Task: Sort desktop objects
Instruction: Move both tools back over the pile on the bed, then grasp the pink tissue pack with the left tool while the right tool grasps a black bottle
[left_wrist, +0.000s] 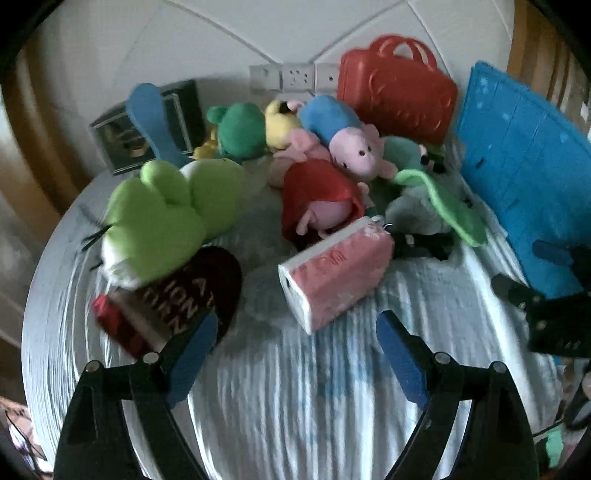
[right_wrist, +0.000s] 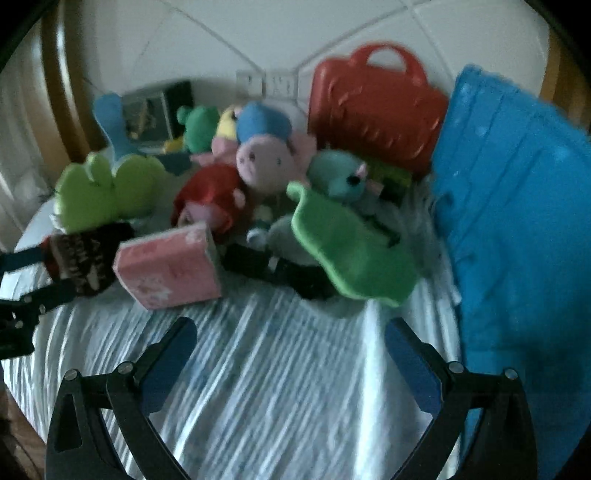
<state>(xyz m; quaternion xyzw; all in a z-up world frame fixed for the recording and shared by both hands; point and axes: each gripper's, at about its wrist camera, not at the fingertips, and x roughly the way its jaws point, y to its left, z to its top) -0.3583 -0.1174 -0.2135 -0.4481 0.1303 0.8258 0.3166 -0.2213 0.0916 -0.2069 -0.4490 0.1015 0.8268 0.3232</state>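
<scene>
Both grippers, left gripper (left_wrist: 297, 332) and right gripper (right_wrist: 290, 341), spread, empty. Pink box (left_wrist: 334, 267) nearest table's (left_wrist: 277, 406) front edge: straddle its narrow sides squarely before clamping.

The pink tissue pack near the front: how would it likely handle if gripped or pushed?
The pink tissue pack looks soft-wrapped, so it would probably squash slightly under pads. It lies propped and tilted against the red plush, so a push may tip it flat. Likely light for its size.
</scene>
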